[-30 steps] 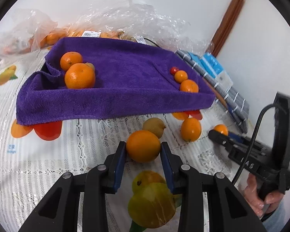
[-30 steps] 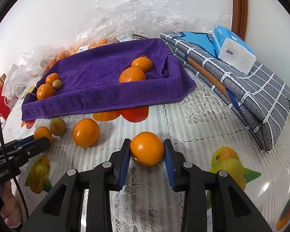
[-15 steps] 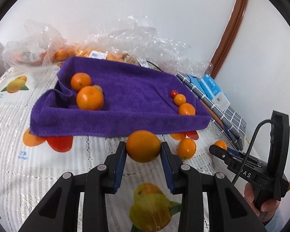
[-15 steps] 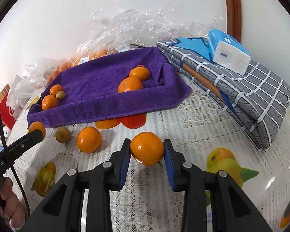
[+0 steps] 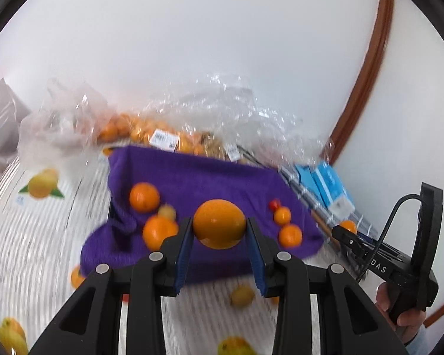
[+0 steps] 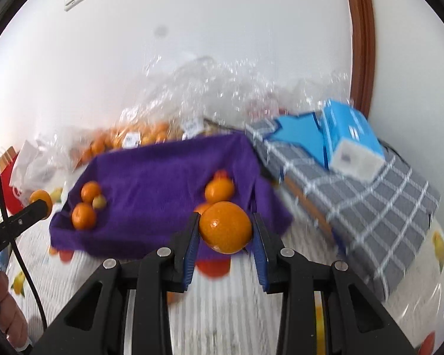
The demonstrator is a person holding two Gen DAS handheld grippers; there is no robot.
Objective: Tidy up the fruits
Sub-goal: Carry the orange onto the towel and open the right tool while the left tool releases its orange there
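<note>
You are holding one orange in the left claw and another orange in the right claw, both clear of the worktop. The purple towel-lined tray is lying straight ahead, toward the worktop's far edge; right claw nearer its right-hand fruit cluster.

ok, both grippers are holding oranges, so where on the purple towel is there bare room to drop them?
The middle of the purple towel is bare, between the fruit cluster at its left end and the oranges at its right end. Both ends are crowded. Behind the towel, the plastic bags block the way. The left gripper and the right gripper each hold an orange.
</note>
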